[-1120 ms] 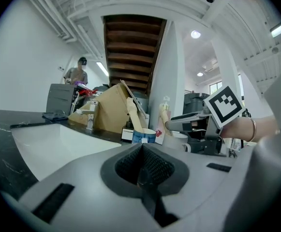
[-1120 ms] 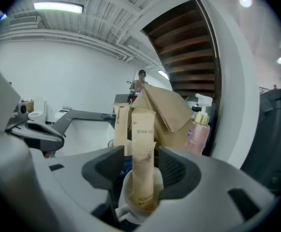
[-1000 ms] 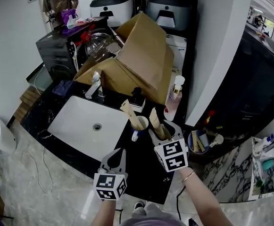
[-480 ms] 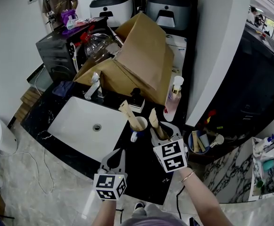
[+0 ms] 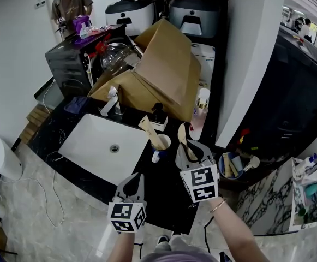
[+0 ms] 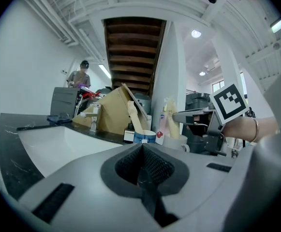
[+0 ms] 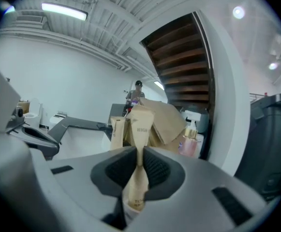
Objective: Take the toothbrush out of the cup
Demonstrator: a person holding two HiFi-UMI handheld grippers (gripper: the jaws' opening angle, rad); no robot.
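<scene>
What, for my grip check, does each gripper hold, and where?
The right gripper, whose jaws have just been closing, pinches the paper-wrapped toothbrush about mid-length, below its wide top. The left gripper holds nothing.

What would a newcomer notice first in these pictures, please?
The big cardboard box behind the white sink draws the eye first. To the sink's right, the right gripper, its jaws having just closed further, pinches a paper-wrapped toothbrush.

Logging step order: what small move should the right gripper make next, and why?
Probably lift straight up. The right gripper has just been closing and now pinches the paper-wrapped toothbrush, whose lower end seems to sit in the cup; a vertical pull should clear the rim without tipping it.
</scene>
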